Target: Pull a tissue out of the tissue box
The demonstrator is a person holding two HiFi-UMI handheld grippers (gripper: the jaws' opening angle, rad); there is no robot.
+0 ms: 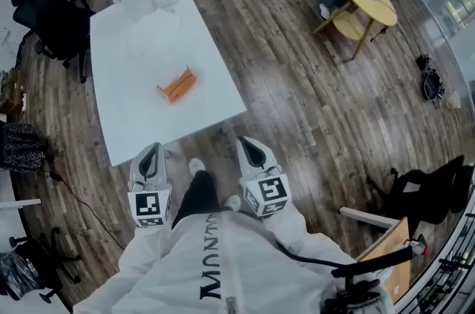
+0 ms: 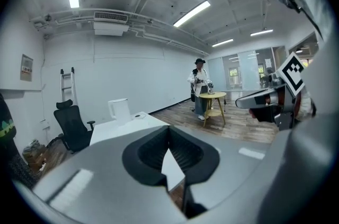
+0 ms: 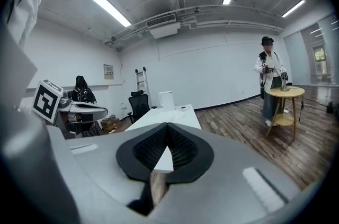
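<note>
Left gripper [image 1: 154,155] and right gripper [image 1: 256,151] hang at the near edge of the table [image 1: 133,60], jaws closed and empty, seemingly pre-approach. The orange pack [image 1: 177,85], likely the tissue box, lies mid-table, well apart.

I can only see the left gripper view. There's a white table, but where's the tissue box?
Observer: The head view shows an orange box near the middle of the table; the left gripper hides it from you.
Operator: Is my other gripper holding anything?
Observer: No. The right gripper view shows the right gripper with jaws together, nothing between them.
Operator: Are they close to the box?
Observer: Not yet. From above, both sit by the table's near edge, apart from the box.
</note>
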